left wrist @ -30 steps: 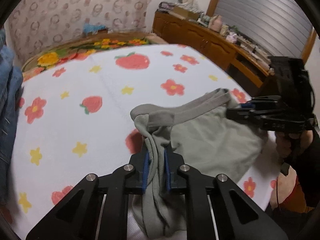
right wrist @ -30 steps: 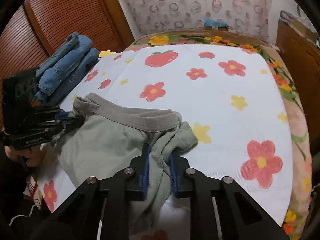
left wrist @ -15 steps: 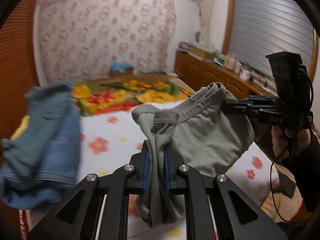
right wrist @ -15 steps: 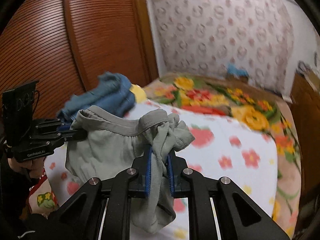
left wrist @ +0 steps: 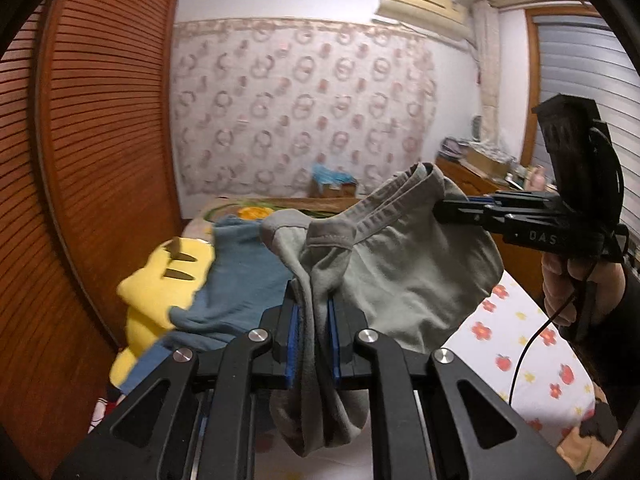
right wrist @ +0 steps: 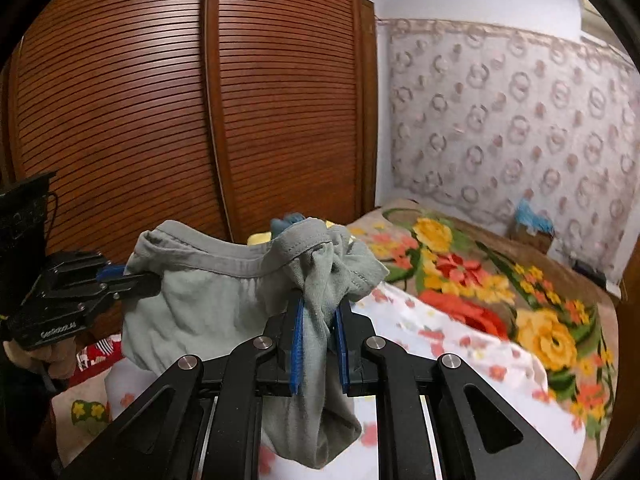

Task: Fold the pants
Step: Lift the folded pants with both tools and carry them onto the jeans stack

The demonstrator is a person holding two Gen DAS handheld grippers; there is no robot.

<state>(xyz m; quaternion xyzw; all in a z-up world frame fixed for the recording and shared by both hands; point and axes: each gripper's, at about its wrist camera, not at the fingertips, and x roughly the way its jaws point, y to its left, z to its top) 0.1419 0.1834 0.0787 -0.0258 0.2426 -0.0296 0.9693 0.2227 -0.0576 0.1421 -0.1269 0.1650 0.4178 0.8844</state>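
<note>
The grey pants (left wrist: pixel 400 280) hang in the air above the bed, stretched by the waistband between both grippers. In the left wrist view my left gripper (left wrist: pixel 314 312) is shut on one bunched end of the waistband, and cloth droops below the fingers. My right gripper (left wrist: pixel 444 210) pinches the other end at the right, held by a hand. In the right wrist view my right gripper (right wrist: pixel 318 312) is shut on bunched grey pants (right wrist: pixel 192 304). My left gripper (right wrist: pixel 132 276) grips the far waistband corner at the left.
Below lies a bed with a white flowered sheet (left wrist: pixel 520 340) and a floral blanket (right wrist: pixel 480 280). Blue jeans (left wrist: pixel 240 272) and a yellow cushion (left wrist: pixel 168 276) lie near the slatted wooden wardrobe (right wrist: pixel 200 120). A wooden dresser (left wrist: pixel 472 176) stands at the right.
Both grippers have risen with the pants, which lay on the sheet a second ago and now hang clear of it. Both views have swung up toward the wall and wardrobe.
</note>
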